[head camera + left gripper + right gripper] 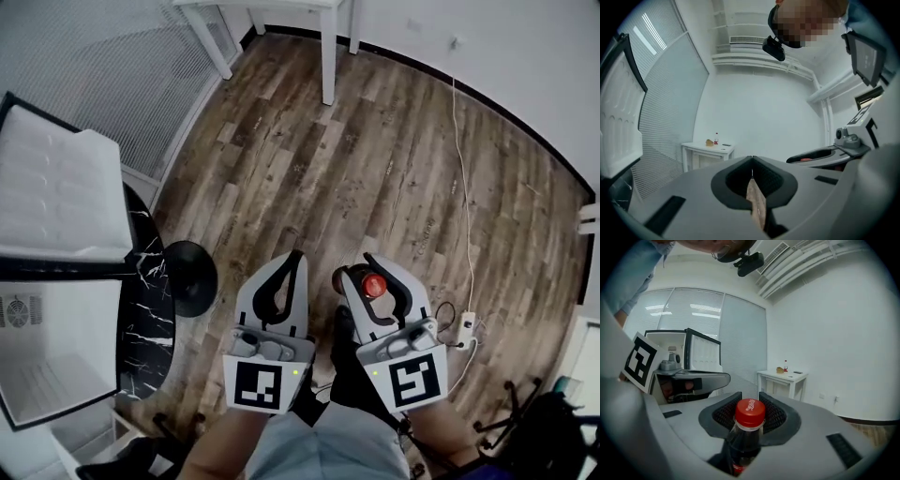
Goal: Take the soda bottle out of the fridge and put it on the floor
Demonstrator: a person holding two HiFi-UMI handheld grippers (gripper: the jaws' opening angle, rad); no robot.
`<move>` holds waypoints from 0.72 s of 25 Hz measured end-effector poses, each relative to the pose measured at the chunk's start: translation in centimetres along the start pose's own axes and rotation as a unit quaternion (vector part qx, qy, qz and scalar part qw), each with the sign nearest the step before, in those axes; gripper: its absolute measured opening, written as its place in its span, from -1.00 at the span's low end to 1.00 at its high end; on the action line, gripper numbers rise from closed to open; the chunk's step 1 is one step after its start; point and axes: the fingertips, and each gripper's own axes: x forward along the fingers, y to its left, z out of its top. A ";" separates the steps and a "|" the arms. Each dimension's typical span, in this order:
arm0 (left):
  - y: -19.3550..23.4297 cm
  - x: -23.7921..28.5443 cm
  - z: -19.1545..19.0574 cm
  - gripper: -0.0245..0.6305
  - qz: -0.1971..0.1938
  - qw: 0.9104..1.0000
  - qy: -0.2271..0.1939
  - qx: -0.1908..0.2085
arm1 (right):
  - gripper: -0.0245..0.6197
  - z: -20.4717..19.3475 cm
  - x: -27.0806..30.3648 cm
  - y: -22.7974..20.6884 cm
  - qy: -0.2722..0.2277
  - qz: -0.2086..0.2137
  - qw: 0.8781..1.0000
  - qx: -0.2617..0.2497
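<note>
A soda bottle with a red cap (375, 284) and dark drink sits between the jaws of my right gripper (366, 272), above the wooden floor (375, 159). In the right gripper view the cap (750, 412) stands upright between the ribbed pads (774, 414), and the right gripper (750, 404) is shut on the bottle's neck. My left gripper (292, 258) hangs beside it to the left, shut with nothing in it; its tips meet in the left gripper view (751, 164). The white fridge (47, 375) stands open at the far left, with its door (56, 187) swung out.
A black round stand base (190, 277) and a dark marble-patterned surface (142, 309) lie beside the fridge. White table legs (328, 56) stand at the far end. A power strip (466, 328) with a white cable lies right of my grippers. A black chair base (511, 412) is at lower right.
</note>
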 end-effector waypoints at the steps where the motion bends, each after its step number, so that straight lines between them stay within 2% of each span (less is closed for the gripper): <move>1: -0.9 0.7 -0.6 -0.87 -0.011 1.000 0.004 0.002 | -0.53 -0.7 -0.4 -1.0 0.003 -0.010 1.000 0.003; 9: -4.4 5.1 -6.8 -0.87 -0.072 0.997 0.041 0.003 | -0.53 -7.3 -2.0 -5.9 0.027 -0.076 0.996 0.025; 13: -4.7 6.2 -9.6 -0.87 -0.089 0.995 0.044 0.002 | -0.53 -10.8 -2.0 -7.5 0.032 -0.098 0.994 0.038; 18: -5.4 7.5 -13.9 -0.87 -0.104 0.993 0.052 0.023 | -0.53 -15.4 -1.8 -9.4 0.038 -0.122 0.991 0.044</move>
